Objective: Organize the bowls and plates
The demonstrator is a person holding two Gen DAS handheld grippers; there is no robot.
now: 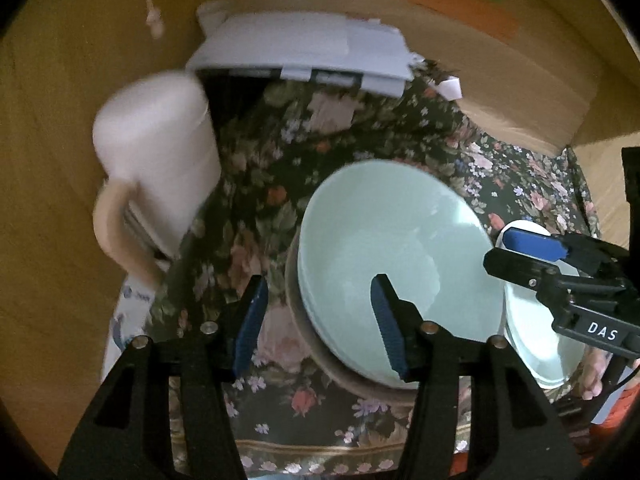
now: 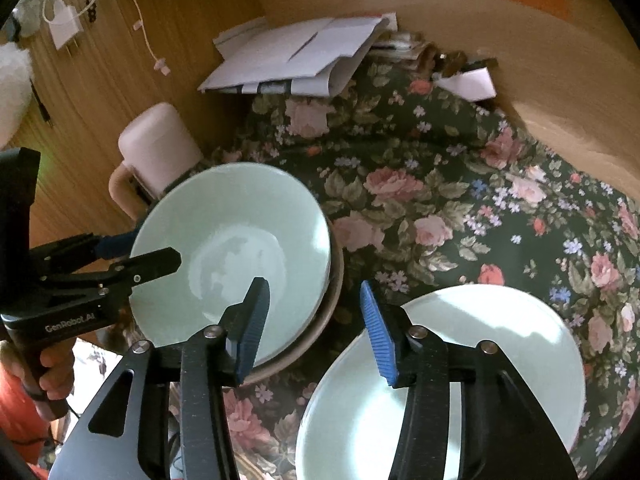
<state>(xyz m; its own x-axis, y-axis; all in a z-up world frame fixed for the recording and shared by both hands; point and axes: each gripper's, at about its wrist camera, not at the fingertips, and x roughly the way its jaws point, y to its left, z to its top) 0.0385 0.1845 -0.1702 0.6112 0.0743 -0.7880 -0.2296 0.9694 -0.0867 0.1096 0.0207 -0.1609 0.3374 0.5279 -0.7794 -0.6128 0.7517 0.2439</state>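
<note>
A pale green bowl (image 1: 400,248) (image 2: 236,240), with more rims nested under it, sits on a beige plate (image 1: 320,360) (image 2: 320,320) on the floral cloth. My left gripper (image 1: 320,324) (image 2: 136,254) is open and straddles the bowl's near-left rim, one finger inside the bowl and one outside, neither pad pressing. A white plate (image 2: 480,340) (image 1: 532,340) lies to the right of the bowl. My right gripper (image 2: 316,330) (image 1: 532,252) is open above the gap between bowl and white plate, holding nothing.
A pale pink jug with a handle (image 1: 156,160) (image 2: 156,148) stands left of the bowl. White papers (image 1: 304,52) (image 2: 296,56) lie at the back, a cardboard box (image 1: 500,60) at the back right. A person's hand (image 2: 52,372) holds the left gripper's grip.
</note>
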